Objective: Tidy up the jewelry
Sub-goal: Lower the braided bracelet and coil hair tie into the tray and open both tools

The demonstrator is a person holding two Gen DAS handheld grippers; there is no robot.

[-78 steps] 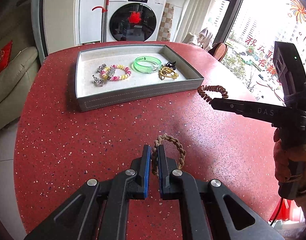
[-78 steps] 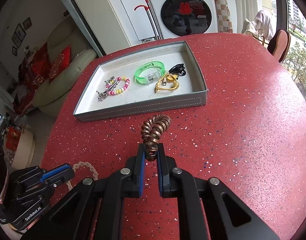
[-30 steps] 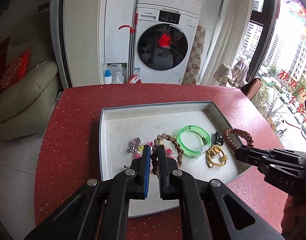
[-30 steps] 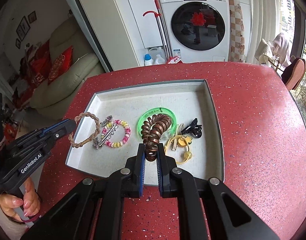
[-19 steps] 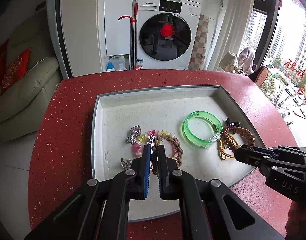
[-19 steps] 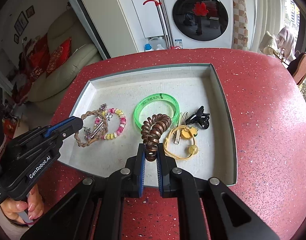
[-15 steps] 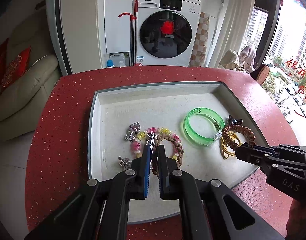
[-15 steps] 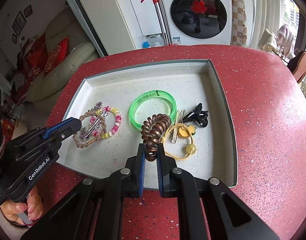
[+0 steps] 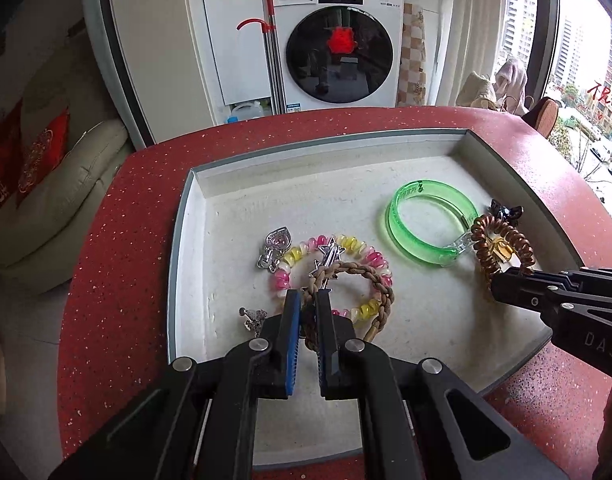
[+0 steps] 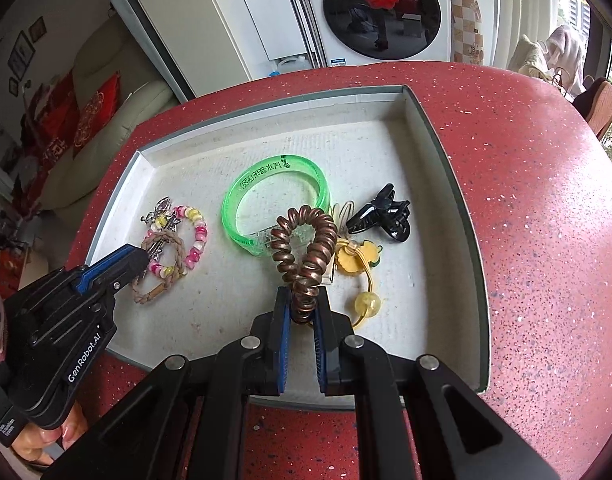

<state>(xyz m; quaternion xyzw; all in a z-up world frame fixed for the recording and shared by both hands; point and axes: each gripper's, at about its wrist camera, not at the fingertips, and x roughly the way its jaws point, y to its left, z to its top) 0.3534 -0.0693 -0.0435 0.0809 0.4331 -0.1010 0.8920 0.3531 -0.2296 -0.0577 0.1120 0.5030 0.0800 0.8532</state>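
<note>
Left wrist view: the left gripper [image 9: 306,312] was seen clamped on a braided brown bracelet [image 9: 376,284], which was held over the pink and yellow beaded bracelet [image 9: 294,256] and a silver charm [image 9: 272,248] at the left of the grey tray [image 9: 178,264]. Toward the middle, a green bangle [image 9: 426,224] was laid flat on the tray floor. Farther right, the right gripper [image 10: 302,308] was closed on a coiled brown hair tie [image 10: 306,248], held above a yellow hair tie [image 10: 360,260], with a black hair clip [image 10: 382,216] just beside it. The tray was set on a red speckled table [image 10: 546,200].
</note>
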